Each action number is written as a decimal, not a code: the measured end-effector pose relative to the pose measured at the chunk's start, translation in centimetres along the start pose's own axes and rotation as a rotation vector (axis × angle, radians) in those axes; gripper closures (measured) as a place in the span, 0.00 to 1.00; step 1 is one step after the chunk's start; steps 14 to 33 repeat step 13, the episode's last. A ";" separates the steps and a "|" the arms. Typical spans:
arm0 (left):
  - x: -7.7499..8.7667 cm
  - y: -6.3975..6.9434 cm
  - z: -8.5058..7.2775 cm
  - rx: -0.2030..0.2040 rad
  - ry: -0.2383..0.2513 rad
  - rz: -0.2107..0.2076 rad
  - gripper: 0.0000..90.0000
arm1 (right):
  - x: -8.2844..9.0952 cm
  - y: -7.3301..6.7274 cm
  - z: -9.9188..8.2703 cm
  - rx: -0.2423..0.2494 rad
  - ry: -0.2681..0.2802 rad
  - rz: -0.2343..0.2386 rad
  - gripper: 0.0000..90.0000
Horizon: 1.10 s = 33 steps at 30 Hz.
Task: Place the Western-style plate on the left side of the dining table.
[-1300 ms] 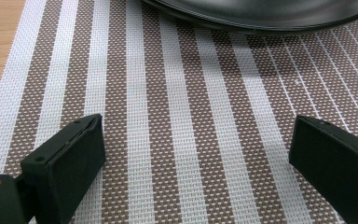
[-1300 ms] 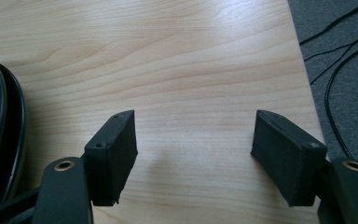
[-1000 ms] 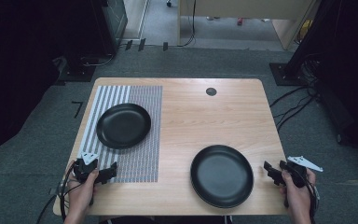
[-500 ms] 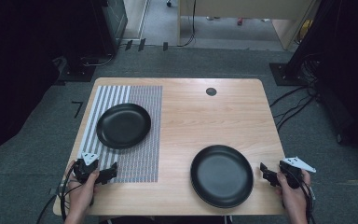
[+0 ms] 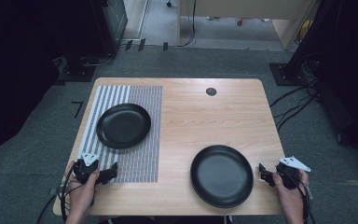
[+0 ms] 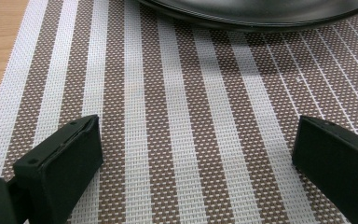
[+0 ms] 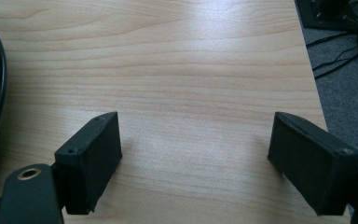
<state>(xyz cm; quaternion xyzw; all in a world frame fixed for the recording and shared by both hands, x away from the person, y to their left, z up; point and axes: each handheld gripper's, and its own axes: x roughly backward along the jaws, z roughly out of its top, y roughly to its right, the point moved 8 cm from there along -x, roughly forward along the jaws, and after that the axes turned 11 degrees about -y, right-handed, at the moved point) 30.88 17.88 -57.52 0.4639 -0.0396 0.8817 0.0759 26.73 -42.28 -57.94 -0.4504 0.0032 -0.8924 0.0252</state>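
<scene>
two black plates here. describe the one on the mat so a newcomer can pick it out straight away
Start at the wooden table and find the striped placemat covering its left side. The plate on the mat sits in the mat's far half, beyond the left hand-held gripper. The other plate is larger and rests on bare wood at the near right.

- The table (image 5: 205, 116) was pale wood with a smooth, faintly shiny grain.
- The placemat (image 6: 182, 116) was coarse woven cloth or mesh in brown and white stripes, matt.
- Both plates (image 5: 123, 125) (image 5: 221, 175) looked black, smooth and slightly glossy.
- The left claw (image 6: 193, 163) and right claw (image 7: 205, 161) had matt black plastic jaws.
- The floor (image 5: 37, 140) was grey carpet.
</scene>
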 end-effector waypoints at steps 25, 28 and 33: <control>0.0 0.0 0.0 -0.004 0.002 -0.003 0.01 | 0.0 0.0 0.0 -0.001 -0.001 -0.002 0.17; 0.0 0.0 0.0 -0.004 0.002 -0.003 0.01 | 0.0 0.0 0.0 -0.001 -0.001 -0.002 0.17; 0.0 0.0 0.0 -0.004 0.002 -0.003 0.01 | 0.0 0.0 0.0 -0.001 -0.001 -0.002 0.17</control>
